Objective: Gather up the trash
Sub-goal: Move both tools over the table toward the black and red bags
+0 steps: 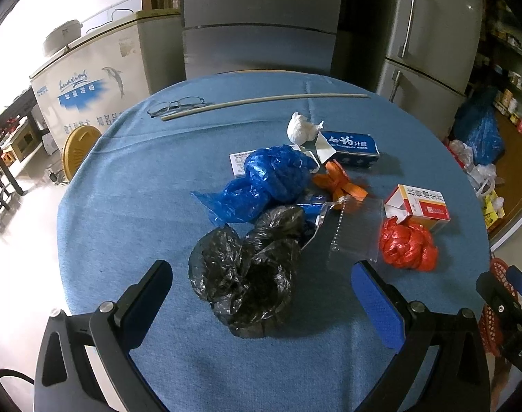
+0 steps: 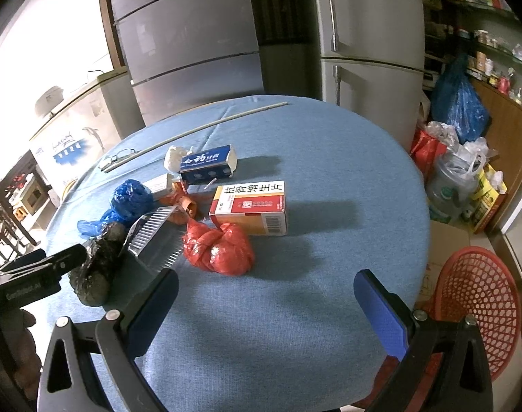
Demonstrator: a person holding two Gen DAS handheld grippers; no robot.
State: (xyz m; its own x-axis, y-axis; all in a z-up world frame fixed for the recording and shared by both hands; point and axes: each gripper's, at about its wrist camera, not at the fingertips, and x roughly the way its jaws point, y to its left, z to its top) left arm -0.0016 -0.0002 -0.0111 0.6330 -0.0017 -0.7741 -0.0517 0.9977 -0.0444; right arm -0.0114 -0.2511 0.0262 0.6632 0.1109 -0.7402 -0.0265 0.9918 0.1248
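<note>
Left wrist view. Round surface under a blue cloth (image 1: 130,206); its rim curves down the left side, with pale floor beyond. Trash is clustered mid-surface around the crumpled black plastic bag (image 1: 247,274). Open cloth lies left of the black bag out to the rim, and nearer the camera. Left tool (image 1: 261,305) has its blue-padded fingers spread wide, empty, the black bag lying between them and just ahead of the tips. Behind the black bag: knotted blue plastic bag (image 1: 264,182), touching it. Right of the black bag: clear plastic sleeve with a ridged edge (image 1: 357,233), then the crumpled red plastic bag (image 1: 408,243) against a white-and-orange medicine carton (image 1: 420,206). Farther back: orange wrapper (image 1: 339,182), blue toothpaste box (image 1: 350,146), white tissue wad (image 1: 300,127). Near the far rim: long pale stick (image 1: 261,103) and wire-frame spectacles (image 1: 175,104).

Right wrist view. Right tool (image 2: 266,309) fingers also apart, holding nothing, over bare cloth (image 2: 329,171). Wide open cloth right of the red bag (image 2: 219,250) out to the right rim. Red bag sits ahead-left of the fingertips, apart from them; carton (image 2: 250,207) touches it behind. Black bag (image 2: 96,264) far left, beside the left tool's finger (image 2: 55,262). Red mesh plastic basket (image 2: 477,305) stands off the rim, lower right.
</note>
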